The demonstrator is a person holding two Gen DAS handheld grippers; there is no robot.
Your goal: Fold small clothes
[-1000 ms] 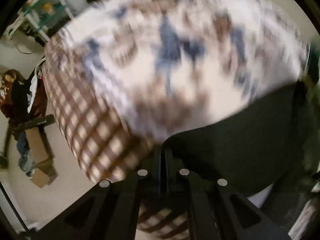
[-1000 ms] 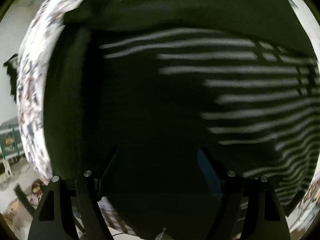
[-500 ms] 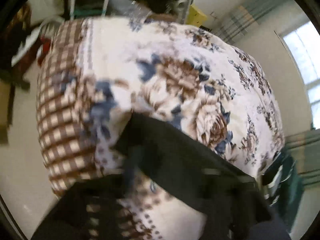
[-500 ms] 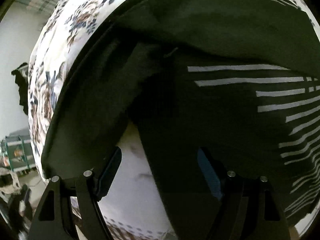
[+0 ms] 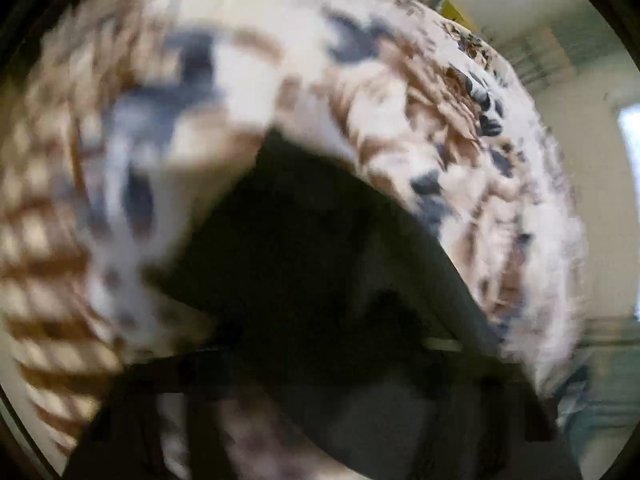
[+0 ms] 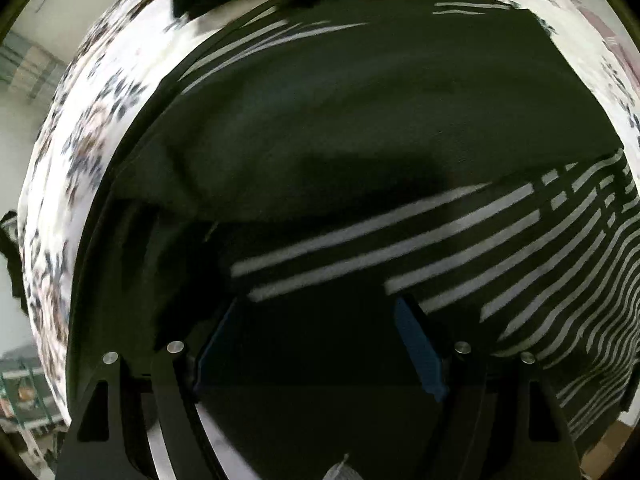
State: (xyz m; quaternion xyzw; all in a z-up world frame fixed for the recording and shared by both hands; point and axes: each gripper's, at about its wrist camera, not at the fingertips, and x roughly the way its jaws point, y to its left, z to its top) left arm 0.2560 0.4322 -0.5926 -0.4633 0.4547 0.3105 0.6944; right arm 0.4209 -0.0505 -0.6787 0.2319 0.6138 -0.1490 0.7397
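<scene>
Right gripper [image 6: 316, 344] wide open over black white-striped garment [image 6: 360, 140] on floral bedspread [image 6: 80, 140]; left gripper [image 5: 320, 420] blurred, closed, grip unclear.

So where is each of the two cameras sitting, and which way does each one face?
Left wrist: rides the left gripper, aimed steeply down at the dark garment on the floral bedcover; its blurred fingers show.
Right wrist: rides the right gripper, looking down on the garment's white stripes; both fingers show, apart.
Shared: garment and bedcover.
</scene>
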